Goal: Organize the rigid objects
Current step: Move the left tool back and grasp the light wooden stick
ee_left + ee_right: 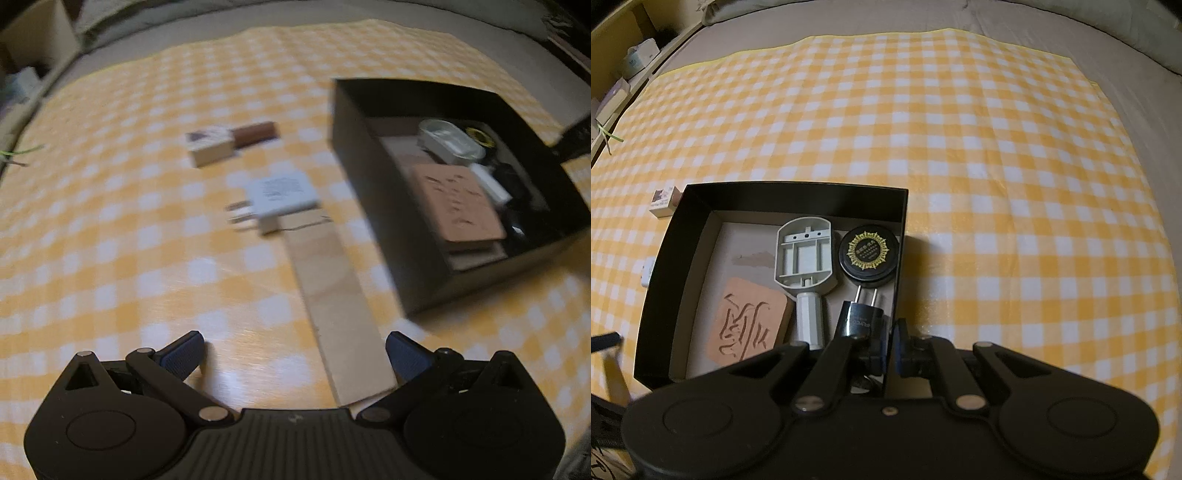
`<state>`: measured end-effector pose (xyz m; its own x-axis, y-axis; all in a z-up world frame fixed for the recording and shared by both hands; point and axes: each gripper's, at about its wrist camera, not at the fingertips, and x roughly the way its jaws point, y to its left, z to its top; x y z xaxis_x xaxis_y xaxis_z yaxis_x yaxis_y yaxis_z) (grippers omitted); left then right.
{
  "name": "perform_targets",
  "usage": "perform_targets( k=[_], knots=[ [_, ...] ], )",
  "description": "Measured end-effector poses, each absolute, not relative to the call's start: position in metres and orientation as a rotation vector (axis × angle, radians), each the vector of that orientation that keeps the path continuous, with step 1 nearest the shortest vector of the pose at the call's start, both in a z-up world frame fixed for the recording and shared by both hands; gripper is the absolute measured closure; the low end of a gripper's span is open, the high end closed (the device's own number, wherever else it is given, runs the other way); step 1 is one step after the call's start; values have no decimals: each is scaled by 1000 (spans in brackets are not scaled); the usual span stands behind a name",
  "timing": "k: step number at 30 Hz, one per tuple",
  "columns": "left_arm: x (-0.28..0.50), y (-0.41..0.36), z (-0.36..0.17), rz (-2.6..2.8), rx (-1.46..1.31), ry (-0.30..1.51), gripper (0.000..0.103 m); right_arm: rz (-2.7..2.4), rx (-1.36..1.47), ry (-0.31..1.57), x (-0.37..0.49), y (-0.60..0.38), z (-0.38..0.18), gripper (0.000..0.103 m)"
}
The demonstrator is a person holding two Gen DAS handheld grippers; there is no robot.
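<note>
Four items are seen already packed in the black open-topped cardboard box (701, 236), its wall pinched by the right gripper (891, 347), while the white plug adapter (282, 195) and others are left before the wide-open left gripper (295, 354).

A yellow-and-white checked cloth (960, 129) covers most of the surface, lying smooth with faint creases. Beyond its far edge a plain grey-beige sheet (886, 18) runs on, with a rumpled pale fabric edge at the top. Along the left side stands a light wooden shelf unit (613, 40) holding small boxes (639, 55). The light is dim, warm and yellowish, glinting softly off the cloth.
</note>
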<state>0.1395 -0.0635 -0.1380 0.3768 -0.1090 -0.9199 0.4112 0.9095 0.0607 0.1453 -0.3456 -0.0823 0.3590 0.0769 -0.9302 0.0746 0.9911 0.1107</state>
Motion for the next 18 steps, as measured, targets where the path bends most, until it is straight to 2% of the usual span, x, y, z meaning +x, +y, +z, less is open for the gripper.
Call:
perform_targets(
  k=[4,14,18],
  knots=[
    [149,-50,-136,-256,308,1115,2,-3,144,1206,146,-344,-82,98],
    [164,-63,-136,-335,265,1066,38,-6,136,1207,149,-351,-87,98],
    [175,-62,-139,-329,187,1067,46,-9,136,1207,149,-346,-86,98]
  ],
)
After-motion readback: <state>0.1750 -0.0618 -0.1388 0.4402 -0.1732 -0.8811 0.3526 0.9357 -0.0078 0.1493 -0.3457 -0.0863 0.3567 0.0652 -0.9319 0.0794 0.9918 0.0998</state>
